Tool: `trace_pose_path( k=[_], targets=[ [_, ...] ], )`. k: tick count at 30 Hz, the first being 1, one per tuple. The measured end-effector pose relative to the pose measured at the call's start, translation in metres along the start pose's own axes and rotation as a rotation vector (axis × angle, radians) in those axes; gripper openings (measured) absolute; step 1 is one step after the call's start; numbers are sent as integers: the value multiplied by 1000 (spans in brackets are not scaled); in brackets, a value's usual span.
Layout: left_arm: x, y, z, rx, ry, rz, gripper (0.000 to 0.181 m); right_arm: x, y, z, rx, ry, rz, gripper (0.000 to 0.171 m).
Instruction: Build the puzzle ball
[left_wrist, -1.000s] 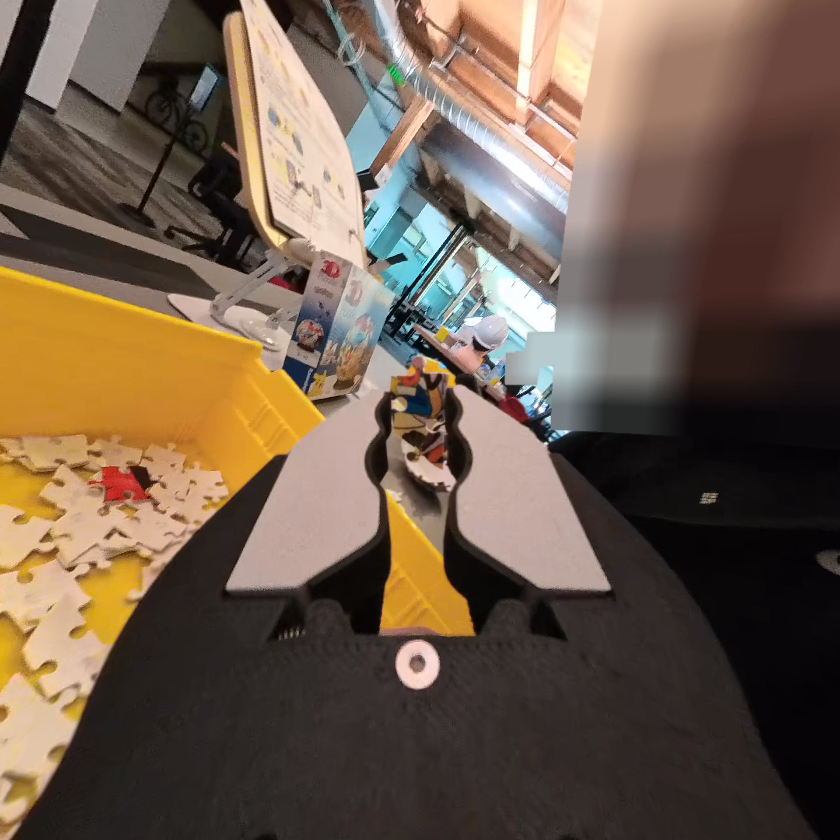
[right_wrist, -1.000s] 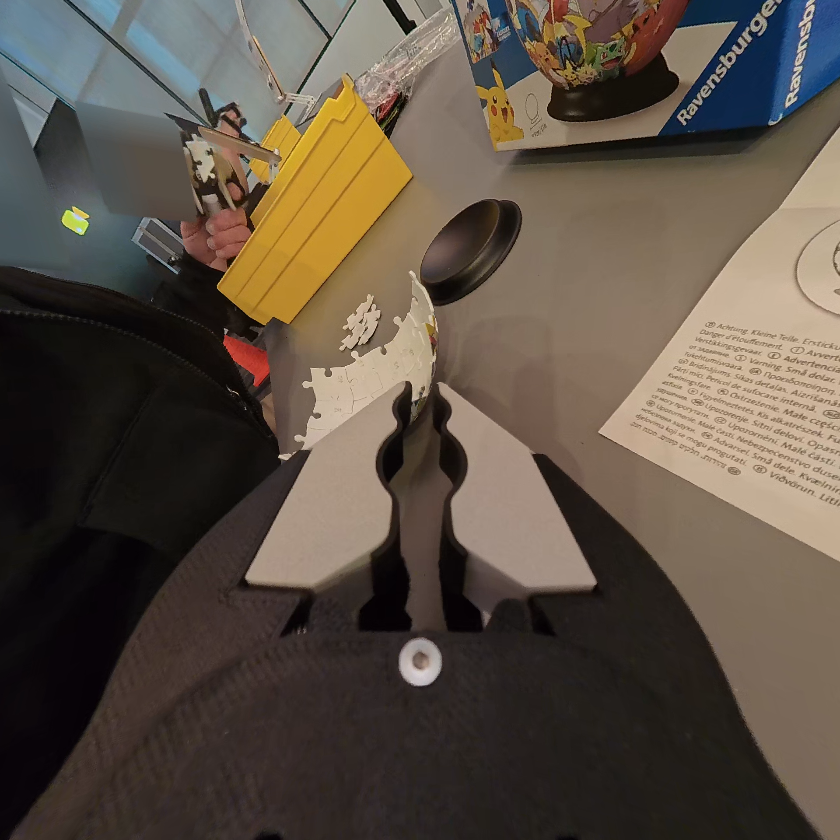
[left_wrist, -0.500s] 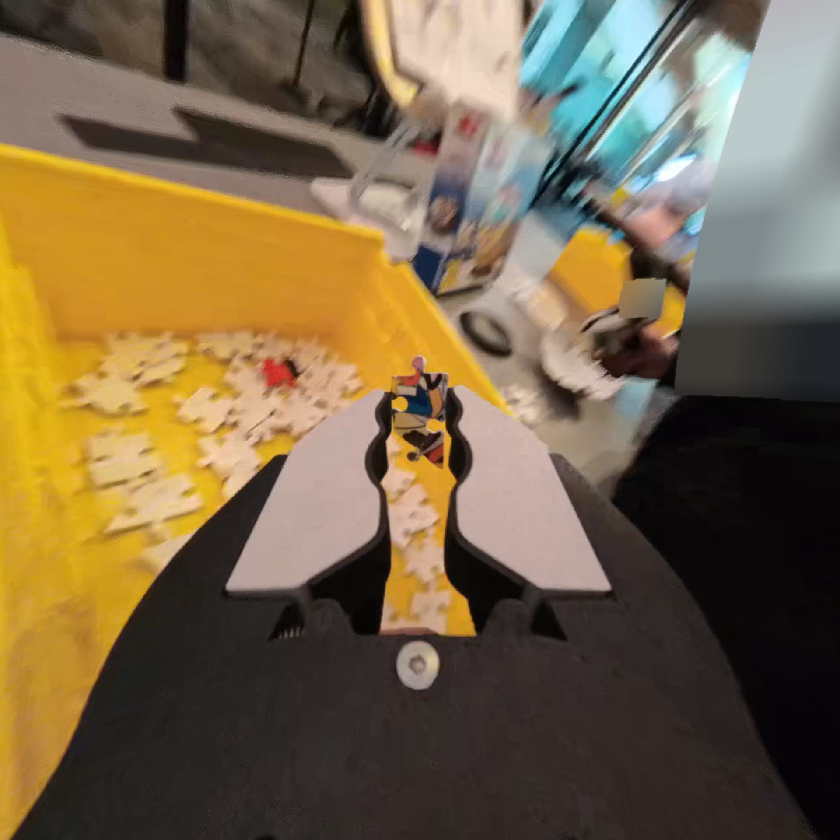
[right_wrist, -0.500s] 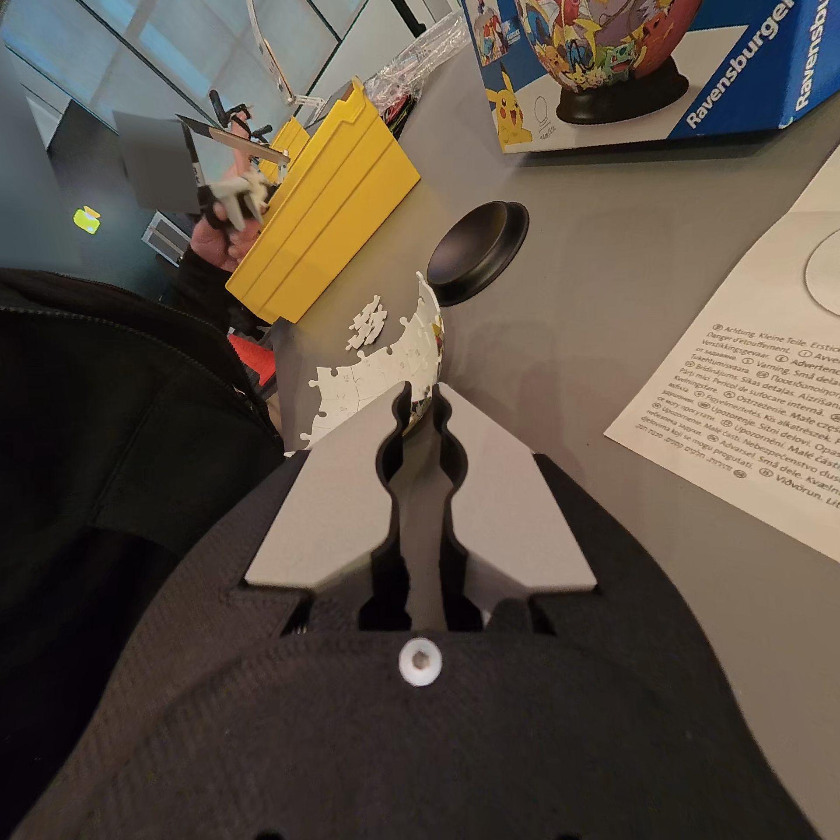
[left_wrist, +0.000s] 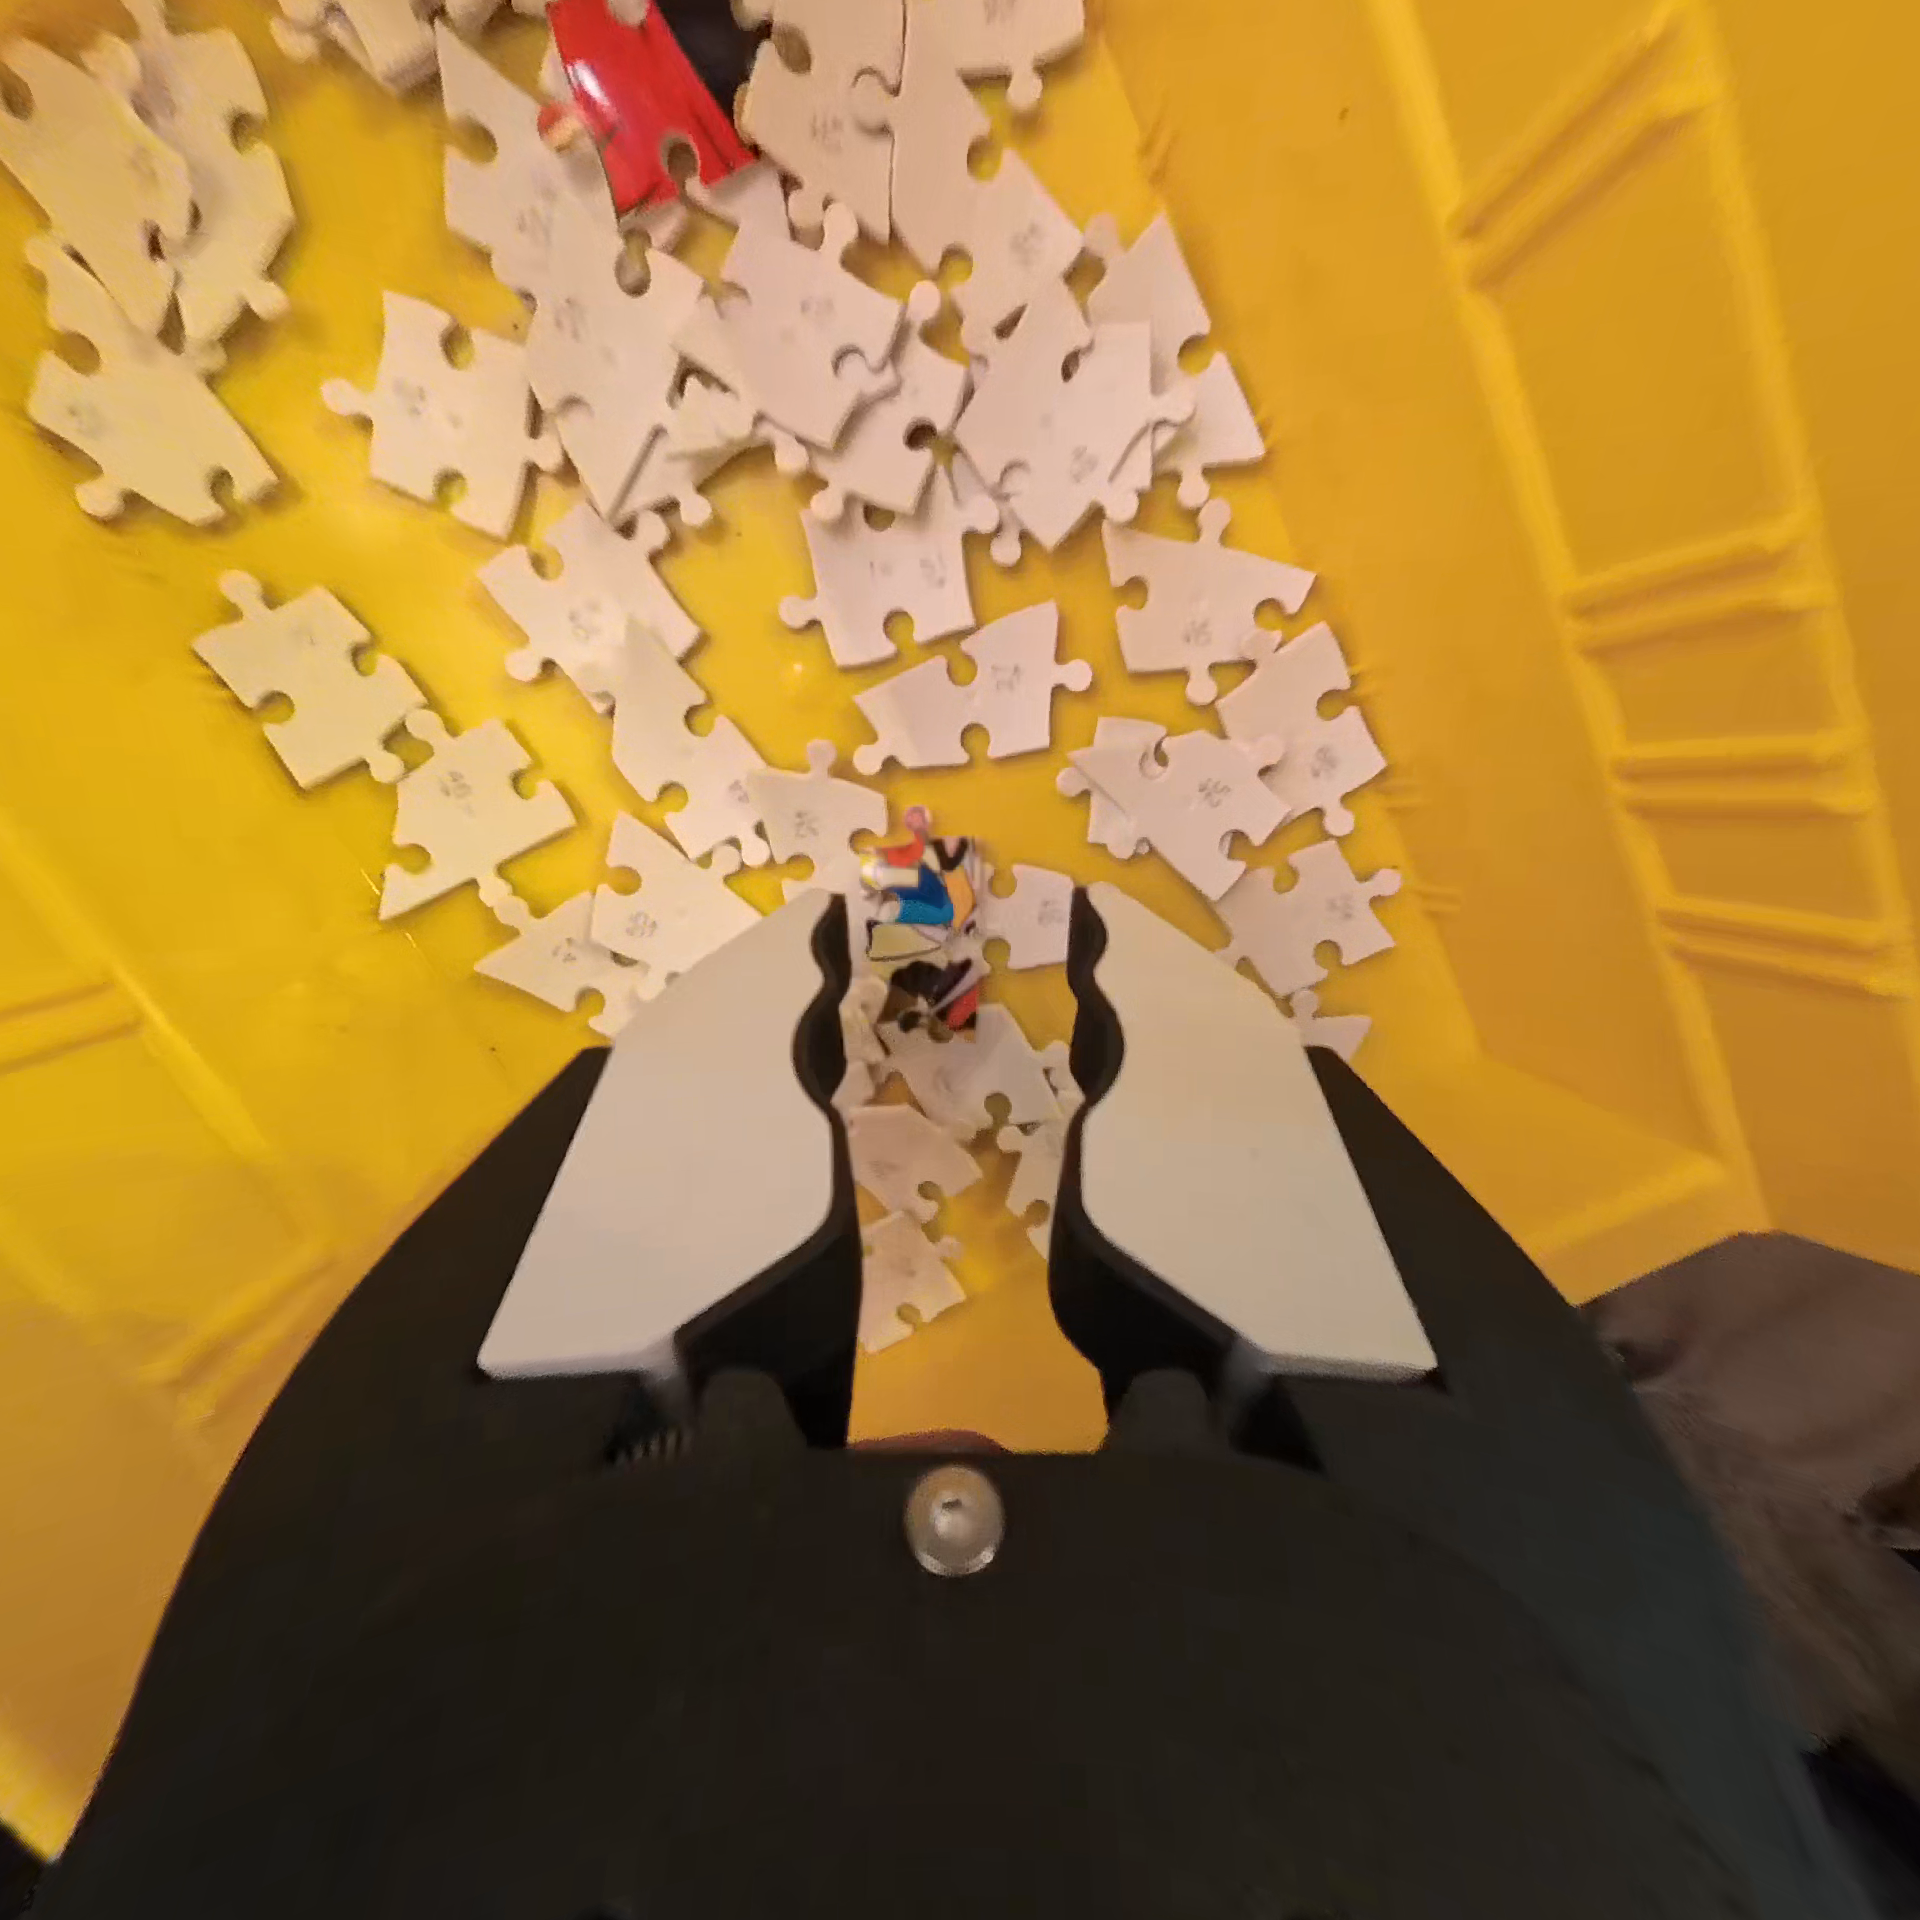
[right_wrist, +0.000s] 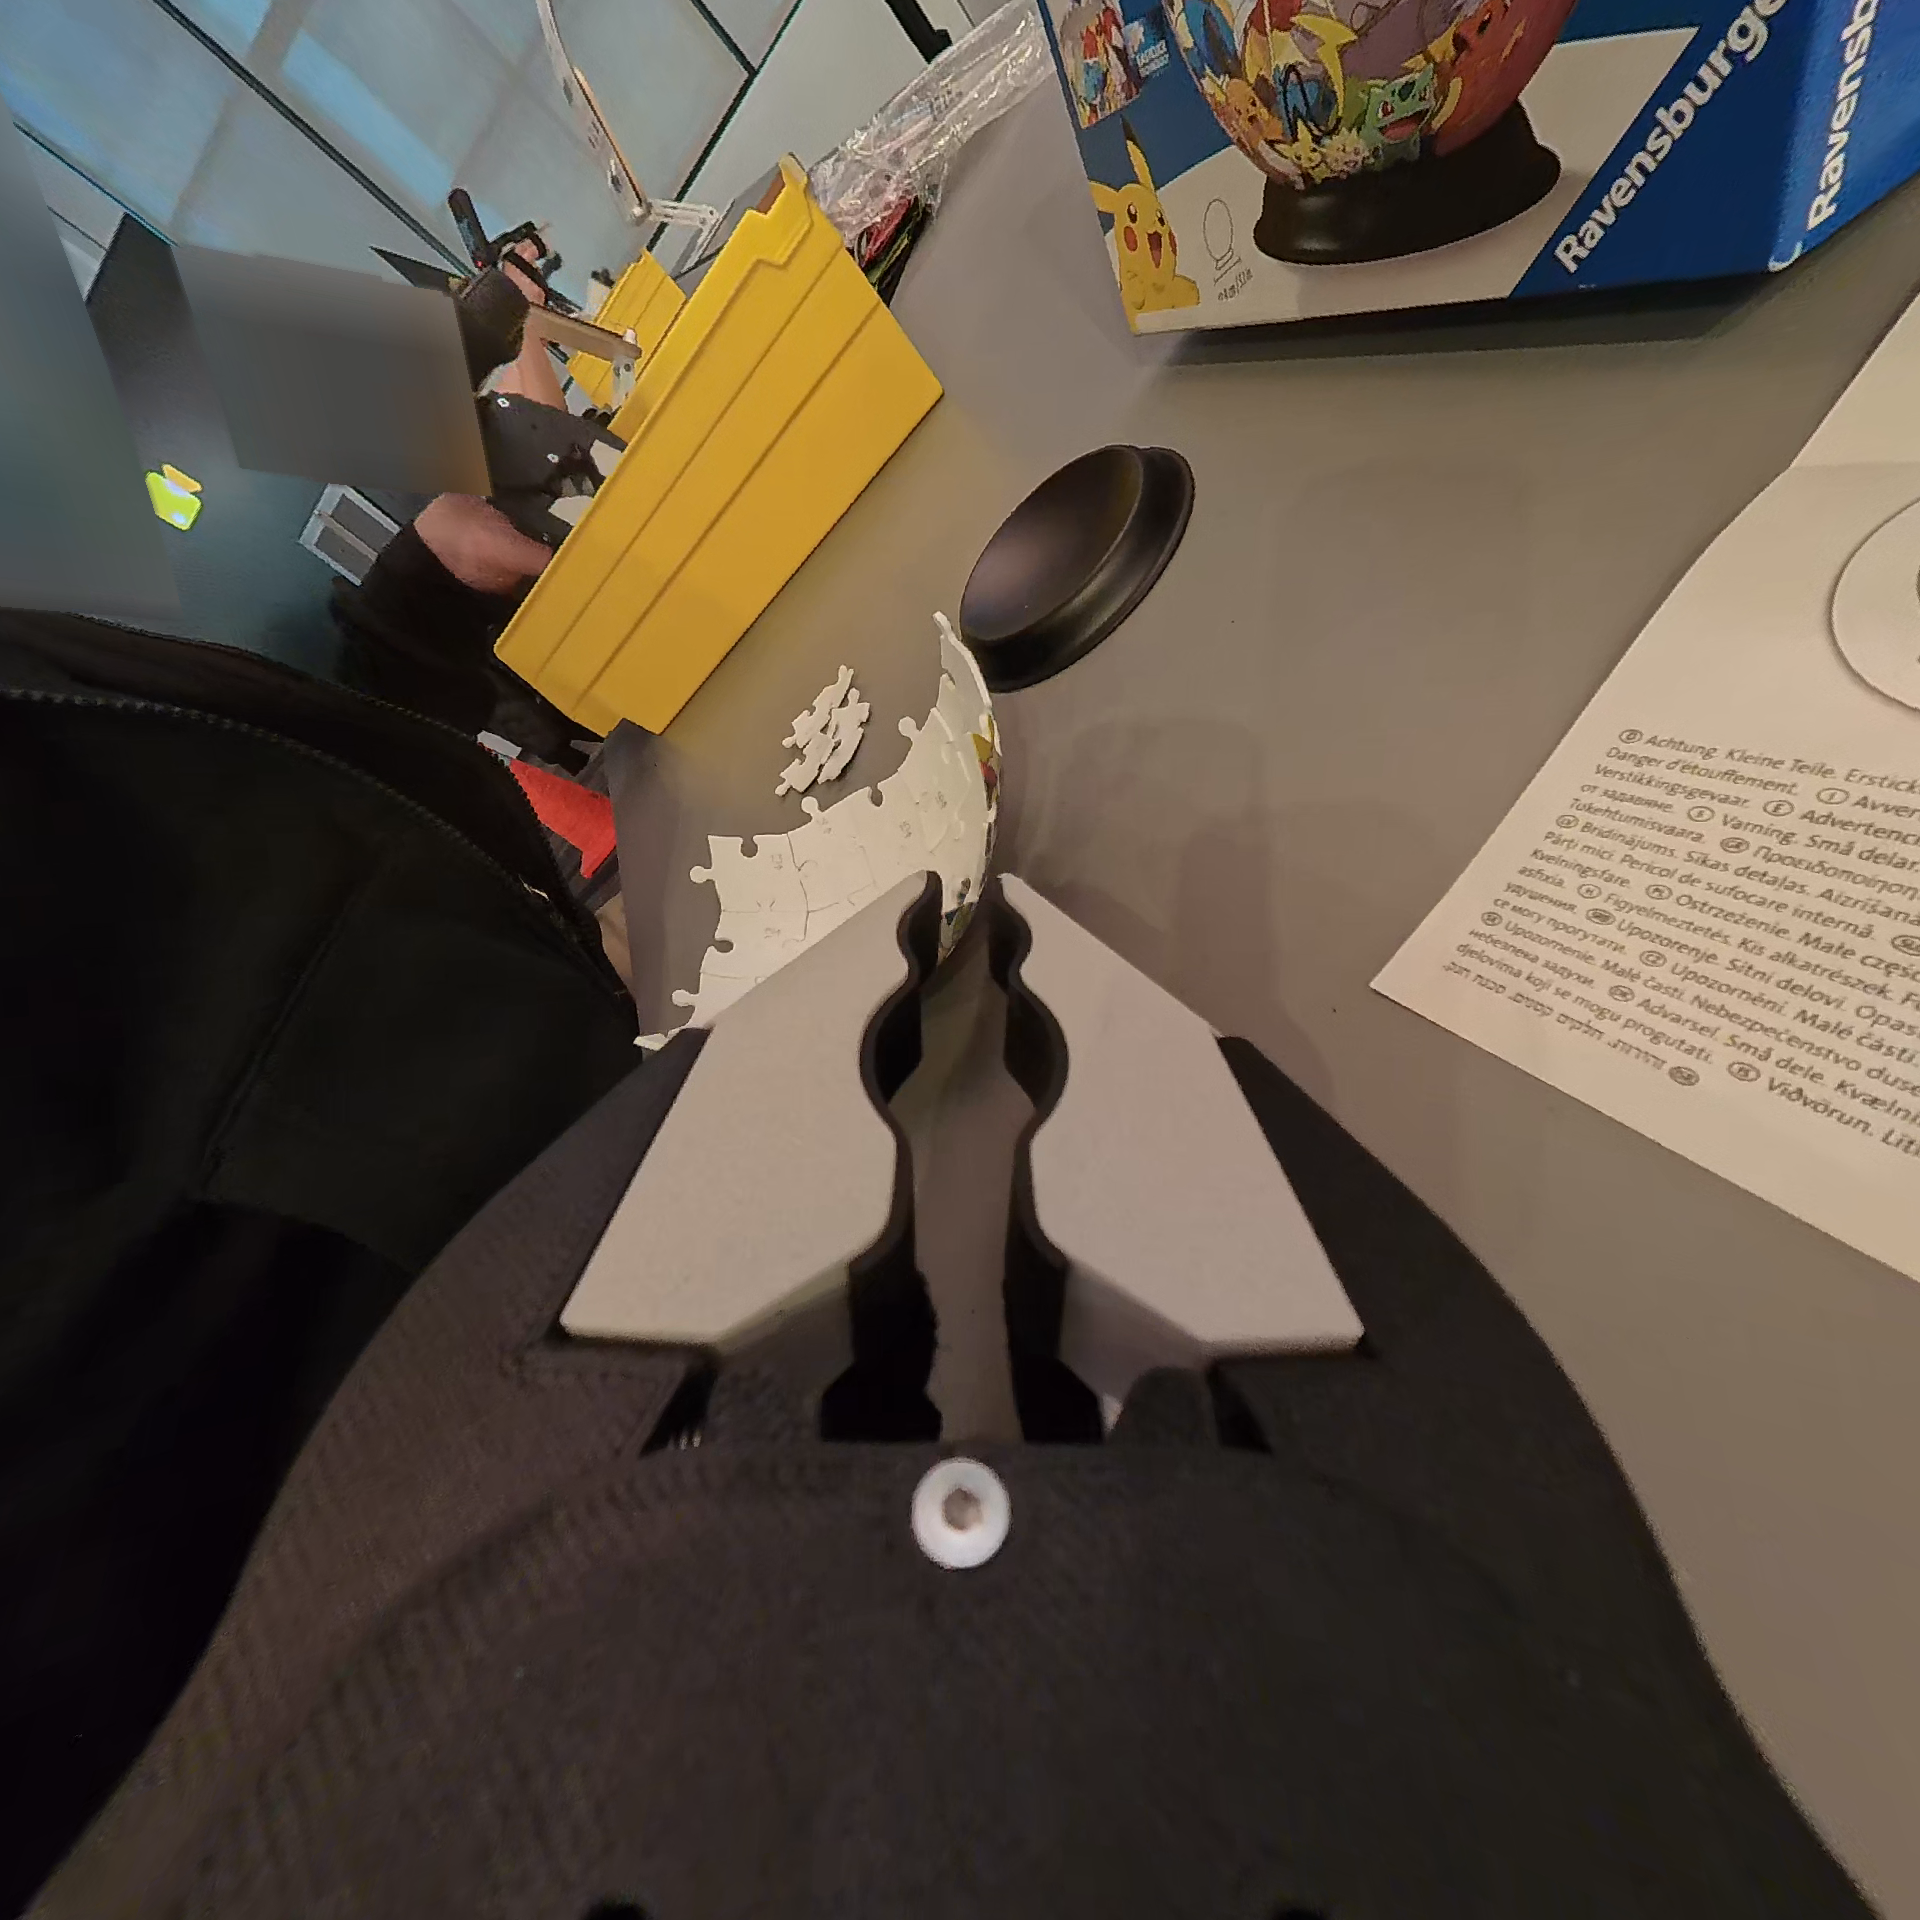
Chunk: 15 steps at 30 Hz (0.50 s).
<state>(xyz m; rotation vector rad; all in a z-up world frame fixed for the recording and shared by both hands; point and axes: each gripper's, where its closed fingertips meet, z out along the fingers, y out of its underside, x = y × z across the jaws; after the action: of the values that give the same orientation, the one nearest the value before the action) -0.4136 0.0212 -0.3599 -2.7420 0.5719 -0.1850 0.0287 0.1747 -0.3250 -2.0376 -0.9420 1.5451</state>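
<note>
In the left wrist view my left gripper (left_wrist: 951, 899) points down into the yellow bin (left_wrist: 1558, 520), over several loose white puzzle pieces (left_wrist: 935, 582). Its jaws stand apart. A small coloured puzzle piece (left_wrist: 920, 914) sits loose between the tips, close to the left finger. A red piece (left_wrist: 644, 125) lies at the far end of the bin. In the right wrist view my right gripper (right_wrist: 966, 899) is shut on the rim of the partly built puzzle ball (right_wrist: 831, 873), which rests on the grey table. The left gripper (right_wrist: 540, 468) shows far off at the bin (right_wrist: 727, 468).
A black round stand (right_wrist: 1081, 561) sits just beyond the ball. A small joined cluster of white pieces (right_wrist: 826, 727) lies between ball and bin. The blue puzzle box (right_wrist: 1455, 135) stands at the back, a printed instruction sheet (right_wrist: 1714, 831) at the right. A dark jacket fills the left. The gap from one gripper's tips to the other's is roughly 45 cm.
My left gripper swung down from facing the room into the bin, and its jaws opened off the coloured piece. My right gripper stayed shut on the ball's rim, hardly moving.
</note>
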Motion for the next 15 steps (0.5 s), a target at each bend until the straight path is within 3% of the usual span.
trace_pose_path(
  k=[5,11,15],
  targets=[
    [11,-50,0,155,17,127,36,1,0,0,-2,3,5,7],
    [13,-67,39,51,-16,276,42,1,-1,0,4,6,4,7],
    [15,-65,36,52,25,251,19,1,-1,-1,7,4,8,7]
  ],
)
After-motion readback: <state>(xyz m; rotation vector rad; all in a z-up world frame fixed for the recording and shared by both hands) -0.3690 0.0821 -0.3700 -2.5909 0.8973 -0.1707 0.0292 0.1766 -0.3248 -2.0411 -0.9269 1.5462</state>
